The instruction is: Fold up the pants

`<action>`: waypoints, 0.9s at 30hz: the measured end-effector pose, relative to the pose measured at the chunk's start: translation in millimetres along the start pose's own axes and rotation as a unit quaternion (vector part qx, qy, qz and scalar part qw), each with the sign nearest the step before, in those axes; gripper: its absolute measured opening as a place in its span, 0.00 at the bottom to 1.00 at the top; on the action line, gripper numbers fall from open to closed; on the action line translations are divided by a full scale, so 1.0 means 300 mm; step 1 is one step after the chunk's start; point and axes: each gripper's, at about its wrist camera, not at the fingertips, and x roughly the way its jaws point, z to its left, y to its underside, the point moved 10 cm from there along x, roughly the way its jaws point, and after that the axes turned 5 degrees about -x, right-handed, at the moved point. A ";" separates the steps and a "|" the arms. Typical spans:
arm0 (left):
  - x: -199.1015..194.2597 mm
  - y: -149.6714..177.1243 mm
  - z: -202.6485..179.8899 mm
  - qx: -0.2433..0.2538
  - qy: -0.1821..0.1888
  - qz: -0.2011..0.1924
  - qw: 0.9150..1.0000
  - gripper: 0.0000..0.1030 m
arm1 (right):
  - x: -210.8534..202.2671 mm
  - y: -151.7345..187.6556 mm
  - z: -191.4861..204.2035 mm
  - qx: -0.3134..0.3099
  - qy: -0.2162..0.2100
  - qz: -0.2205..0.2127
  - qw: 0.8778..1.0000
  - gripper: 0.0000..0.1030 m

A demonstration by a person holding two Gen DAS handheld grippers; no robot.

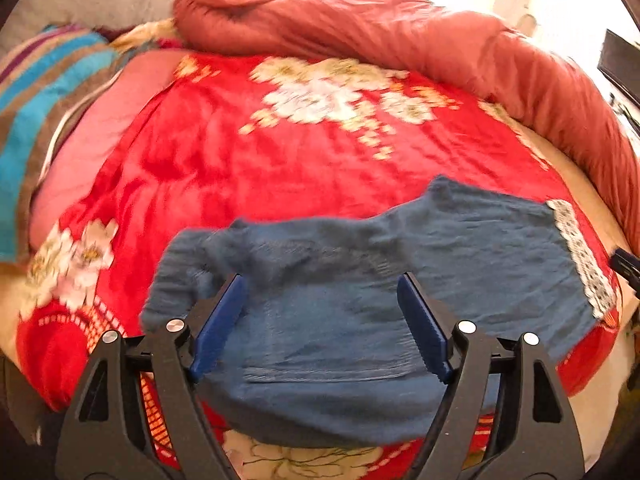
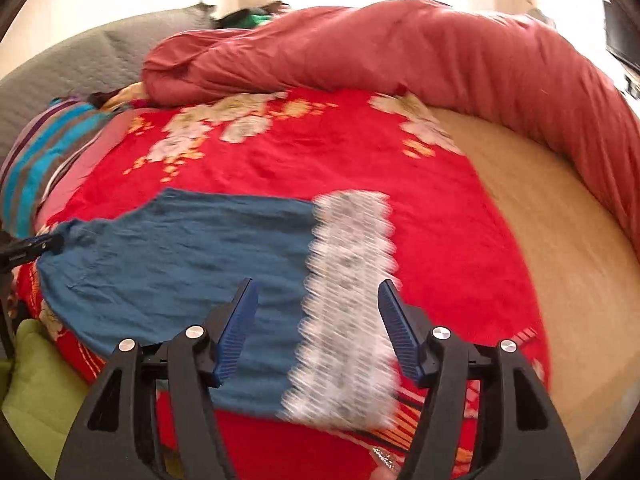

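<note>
The blue pants (image 1: 340,320) lie folded in half on the red floral blanket (image 1: 240,168), waist end to the left, lace-trimmed hem (image 1: 584,260) to the right. My left gripper (image 1: 322,292) is open and empty, hovering over the waist end. In the right wrist view the pants (image 2: 180,256) spread leftward and the white lace hem (image 2: 348,312) lies under my right gripper (image 2: 318,296), which is open and empty above it. The left gripper's tip (image 2: 28,250) shows at the pants' far left edge.
A rolled rust-red duvet (image 2: 440,60) runs along the back and right of the bed. A striped blue and brown cloth (image 1: 36,112) lies at the left. Bare beige mattress (image 2: 560,240) shows at the right. A green cloth (image 2: 36,384) sits at the near left.
</note>
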 end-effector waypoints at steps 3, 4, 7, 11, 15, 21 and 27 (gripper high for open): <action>0.021 -0.020 -0.108 0.034 0.027 0.008 0.999 0.71 | 0.084 -0.043 0.109 -0.029 -0.027 0.013 0.999 0.59; 0.038 -0.023 -0.144 0.042 0.041 0.016 0.998 0.74 | 0.120 -0.064 0.149 -0.041 -0.034 0.018 0.998 0.59; 0.116 -0.019 -0.242 0.063 0.082 0.051 0.993 0.77 | 0.200 -0.103 0.214 -0.066 -0.047 0.031 0.996 0.59; 0.250 0.008 -0.282 0.090 0.076 0.095 0.988 0.77 | 0.340 -0.098 0.210 -0.073 -0.026 0.082 0.994 0.59; 0.337 0.013 -0.178 0.076 0.029 0.096 0.992 0.77 | 0.398 -0.067 0.119 -0.036 -0.001 0.105 0.994 0.60; 0.308 0.003 -0.080 0.025 0.047 0.072 0.996 0.76 | 0.382 -0.031 0.043 0.016 -0.019 0.098 0.995 0.60; 0.263 -0.019 -0.022 -0.044 0.084 0.058 0.994 0.71 | 0.367 -0.050 0.059 0.013 -0.012 0.095 0.995 0.63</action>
